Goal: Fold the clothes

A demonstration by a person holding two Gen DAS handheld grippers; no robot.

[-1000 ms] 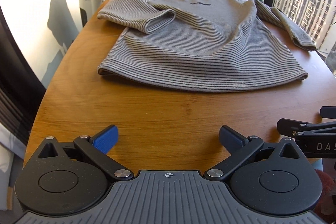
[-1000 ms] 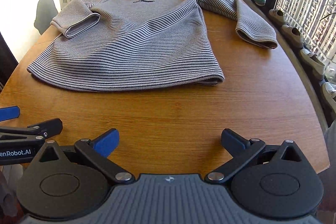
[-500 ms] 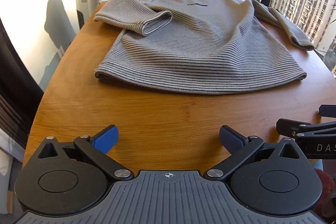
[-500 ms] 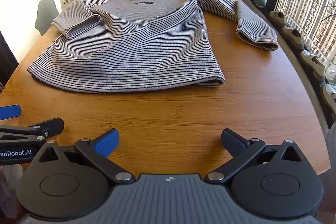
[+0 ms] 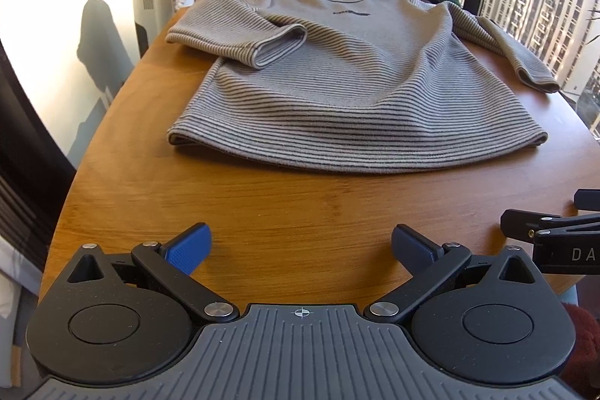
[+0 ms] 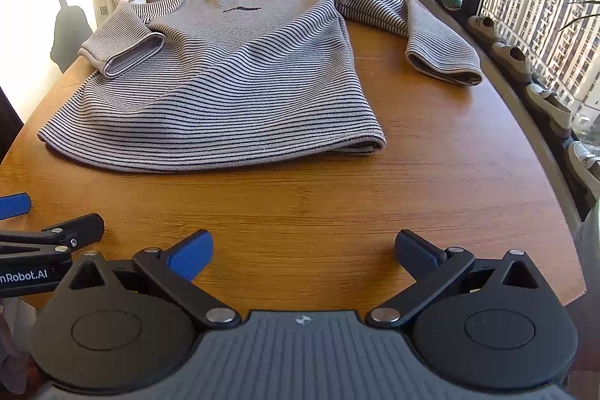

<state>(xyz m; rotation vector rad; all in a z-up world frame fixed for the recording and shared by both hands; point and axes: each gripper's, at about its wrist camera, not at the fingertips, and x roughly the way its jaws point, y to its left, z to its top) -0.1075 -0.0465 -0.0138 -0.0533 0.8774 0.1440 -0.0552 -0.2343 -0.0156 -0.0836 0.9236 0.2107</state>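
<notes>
Striped sweater [image 5: 352,92] lies flat, one sleeve folded inward.

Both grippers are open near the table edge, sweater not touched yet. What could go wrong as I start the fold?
1. The striped sweater has one sleeve already lying across its body; grabbing the hem there may pinch extra layers and skew the fold.
2. The other sleeve ends near the table edge on the window side, so a pull could drag it off.
3. The left gripper and right gripper sit close together and may collide.
</notes>
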